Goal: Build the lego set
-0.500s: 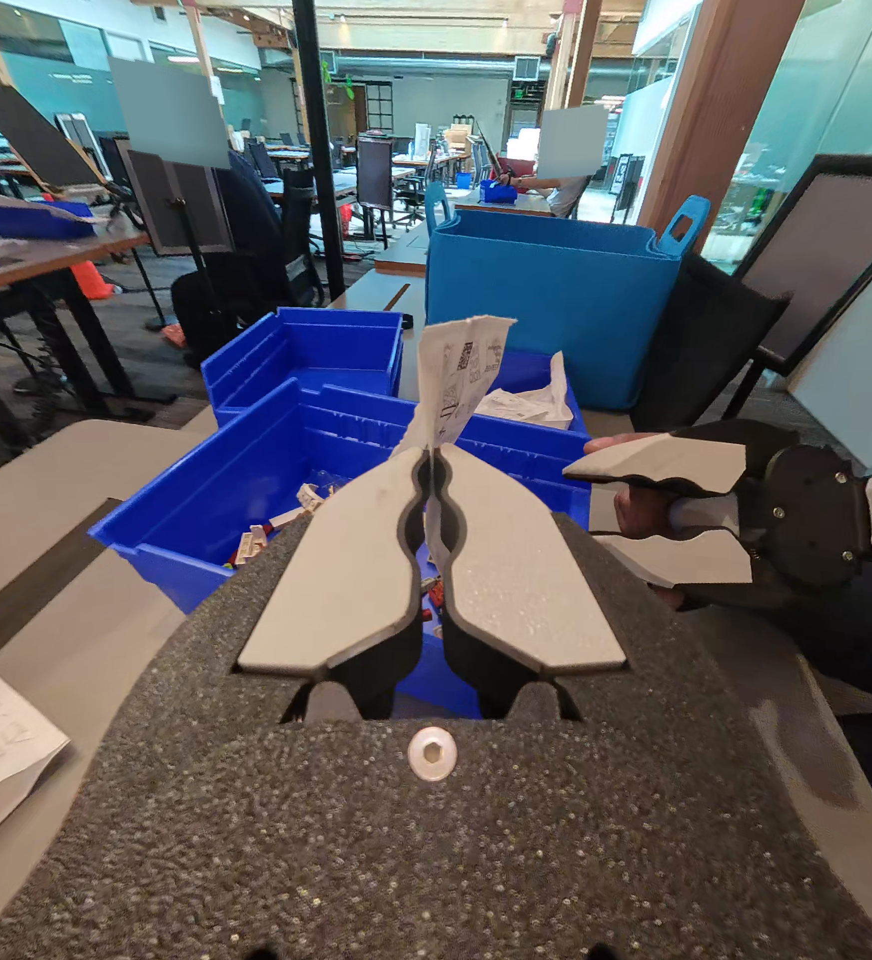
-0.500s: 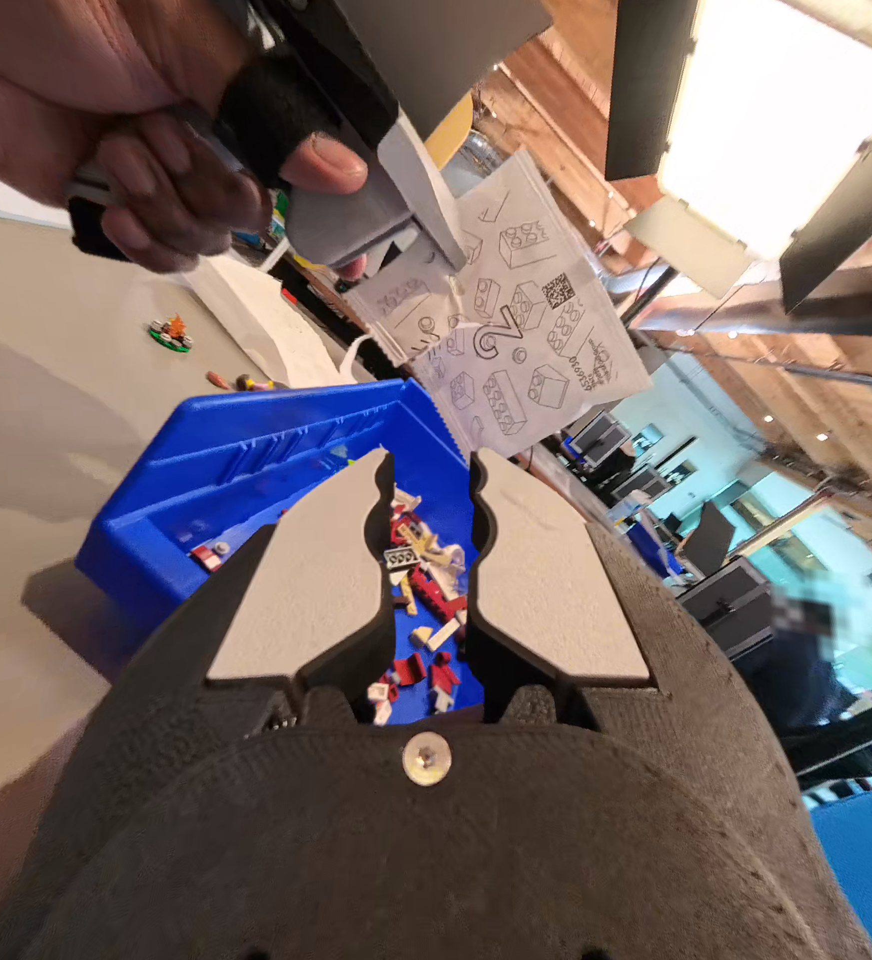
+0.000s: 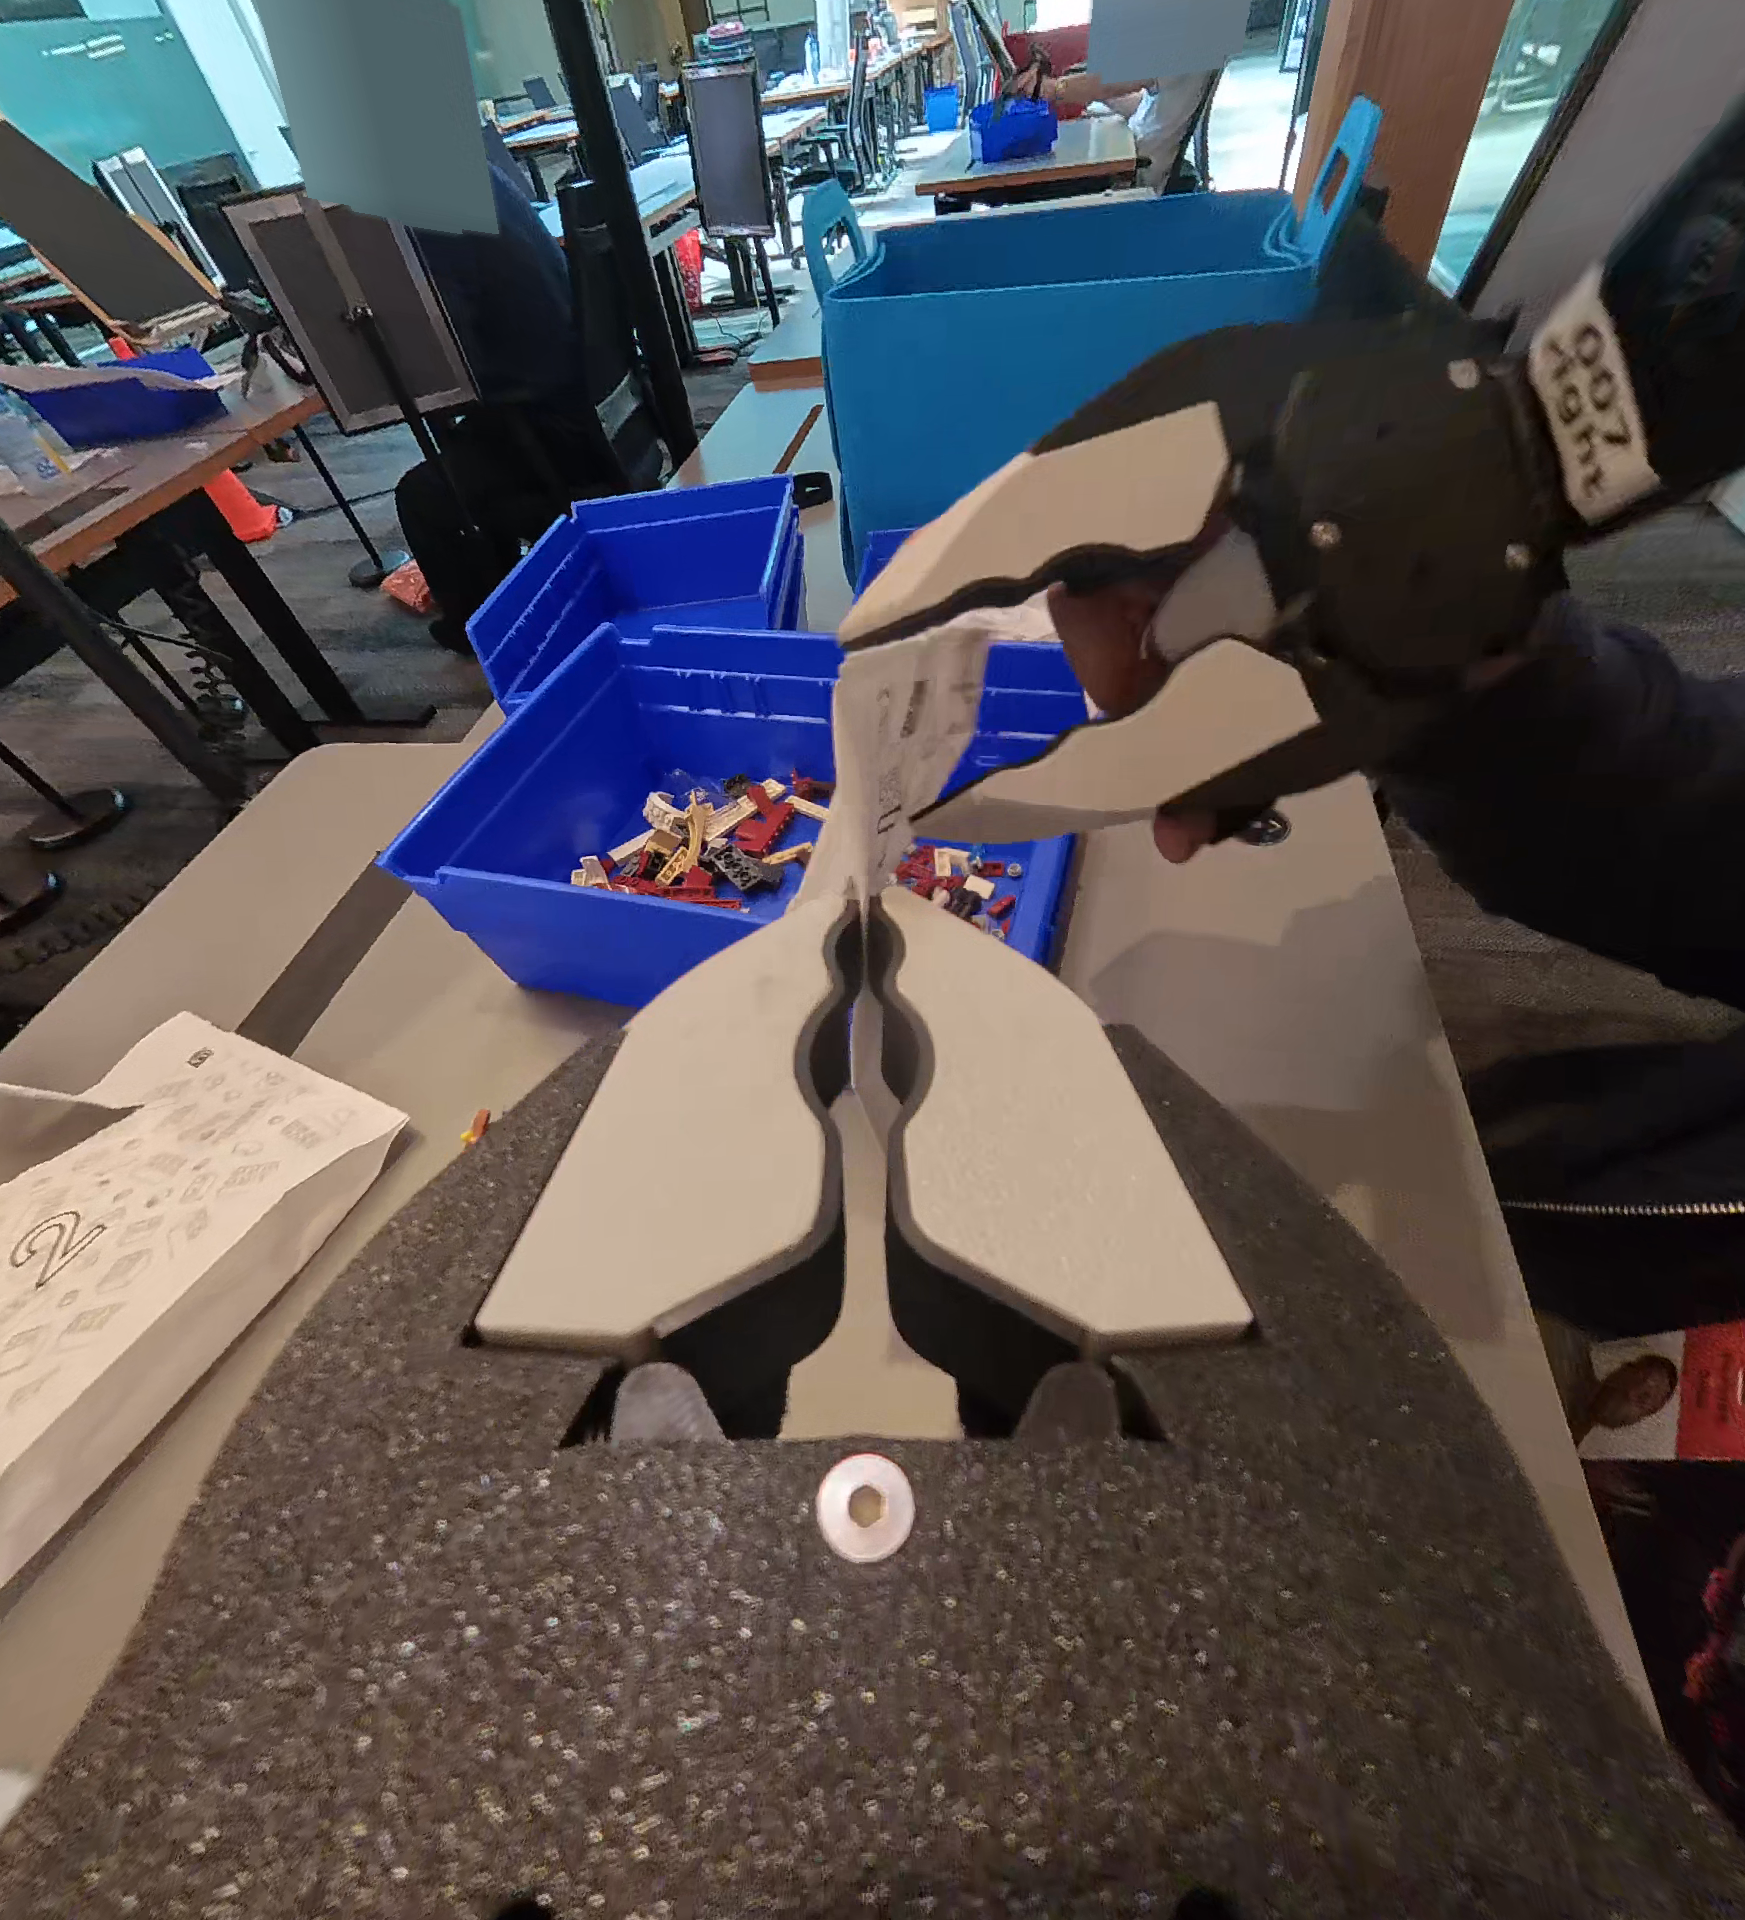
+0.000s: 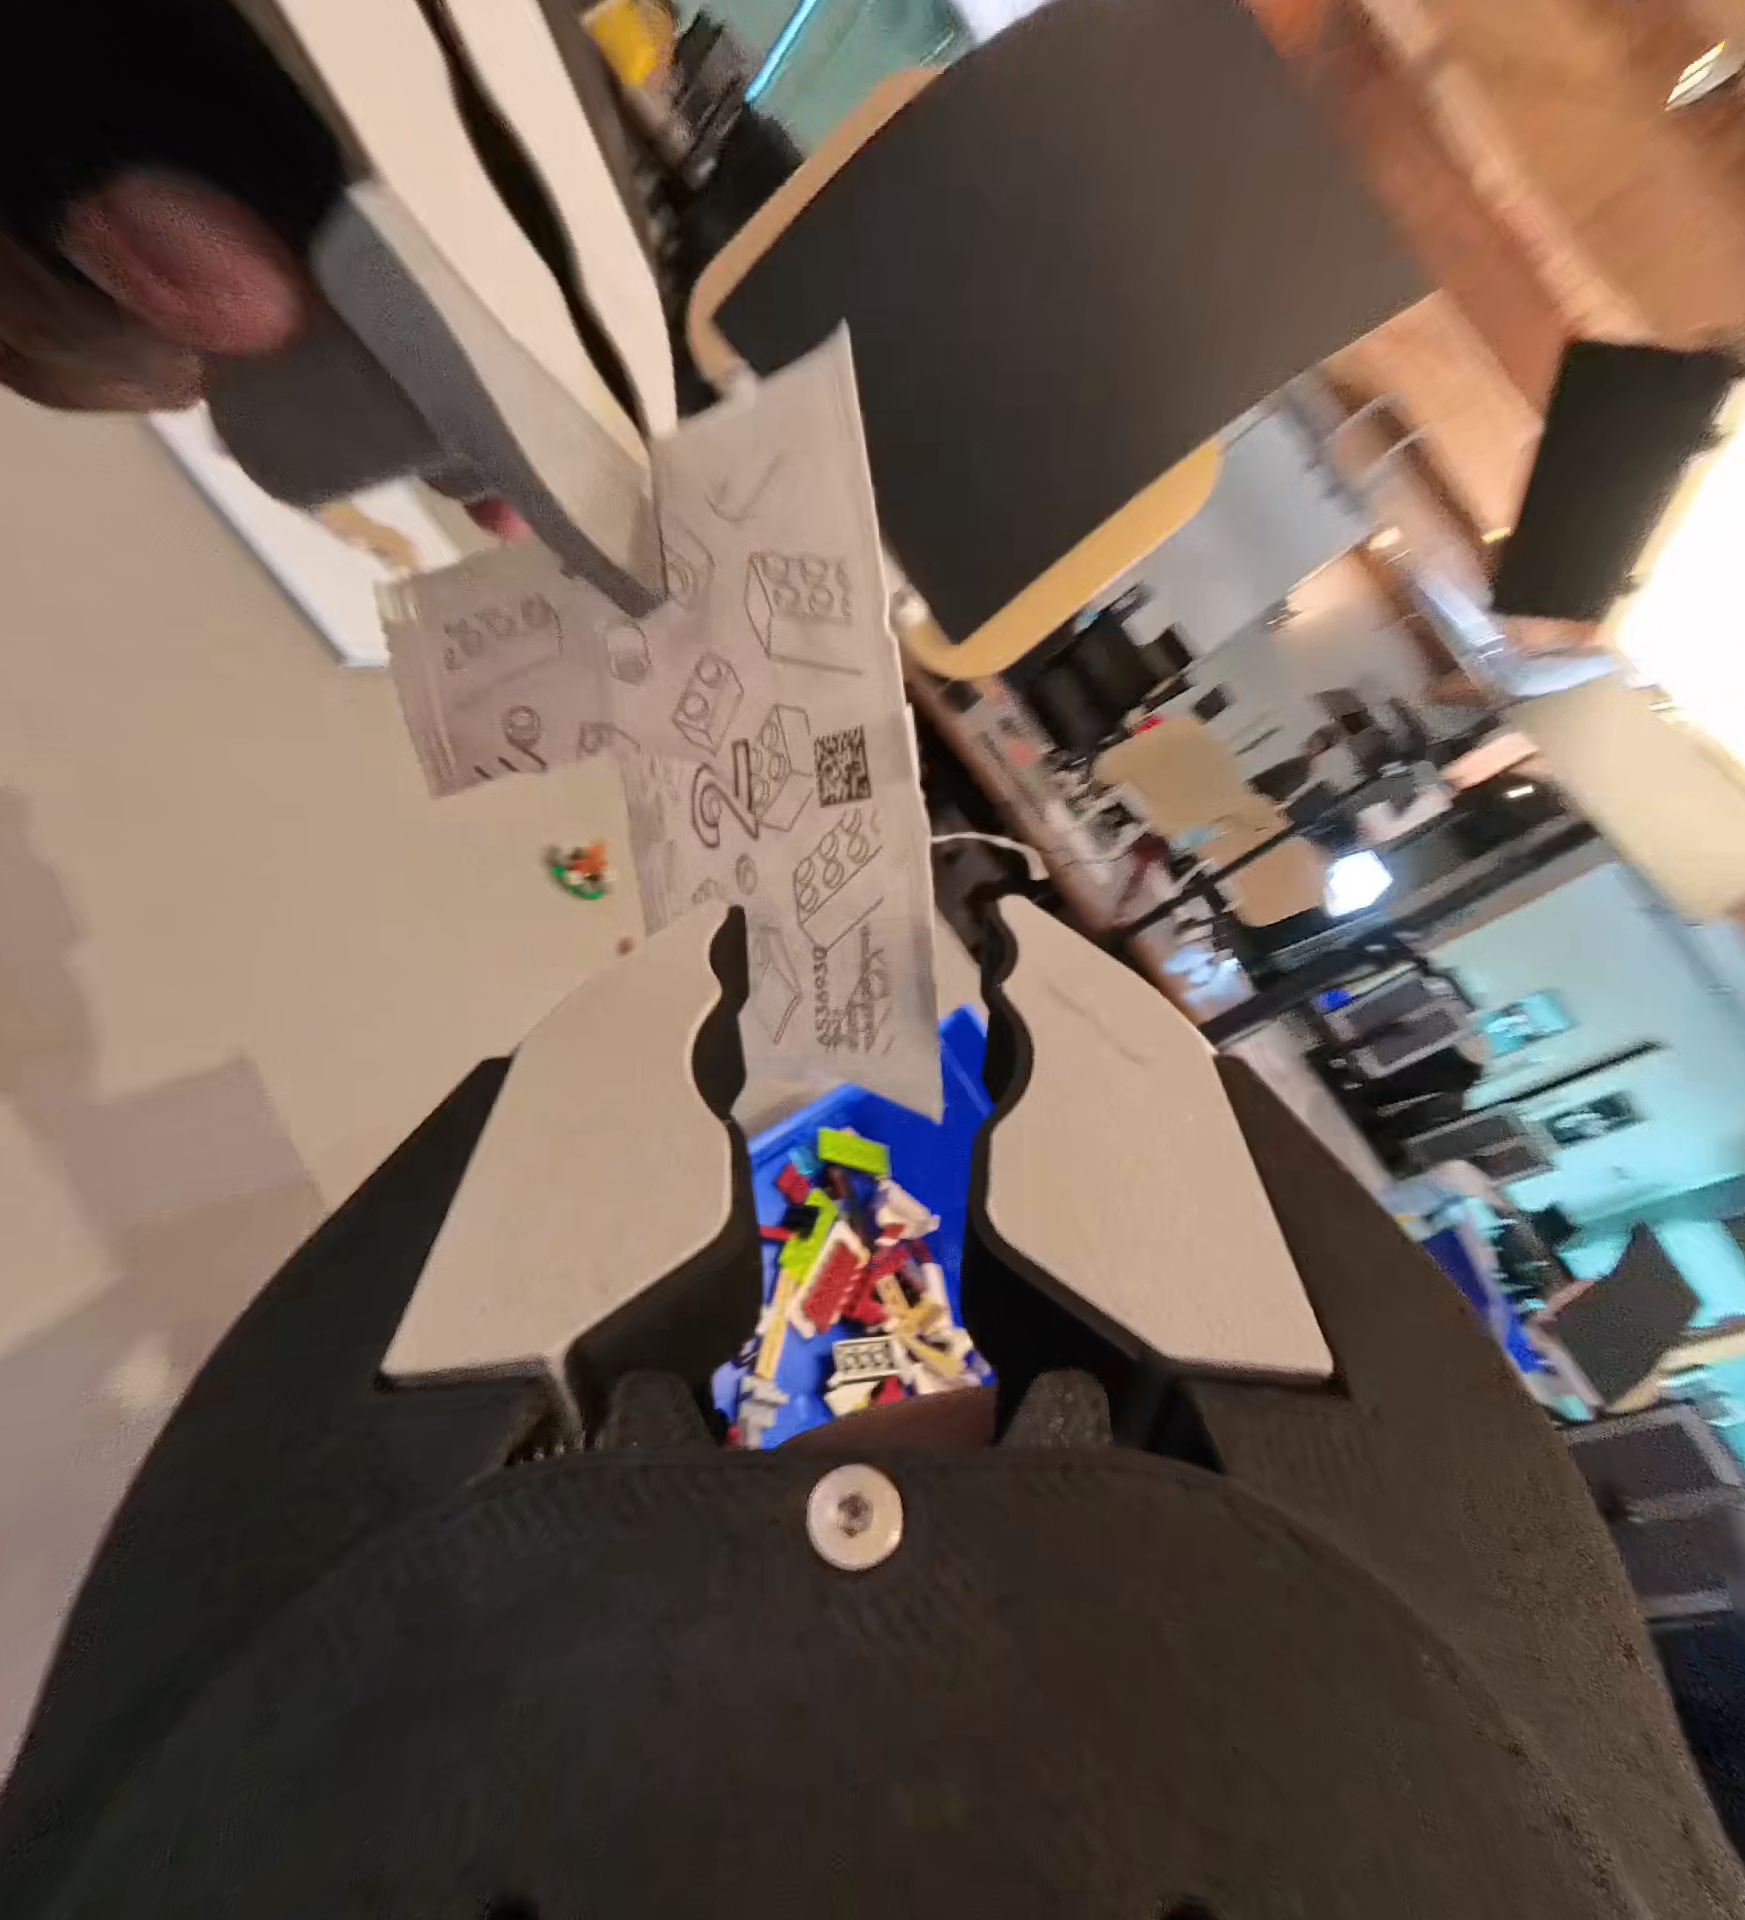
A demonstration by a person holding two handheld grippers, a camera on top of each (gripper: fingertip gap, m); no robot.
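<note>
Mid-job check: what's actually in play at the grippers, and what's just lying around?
In play:
- left gripper, shut on the paper bag
- right gripper, jaws open around that bag
- blue bin of toy bricks beneath

Lying about:
- second paper bag
- empty blue bin
- big blue tub

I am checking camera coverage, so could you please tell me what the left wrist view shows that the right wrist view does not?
Only the left wrist view shows the second white printed paper bag lying flat on the grey table, the tall light-blue plastic tub and the empty blue plastic bins behind. Only the right wrist view shows a small green and orange toy piece on the table. Both show the white printed paper bag pinched by the left tool, the open right tool around it, and the blue plastic bin of mixed toy bricks.
</note>
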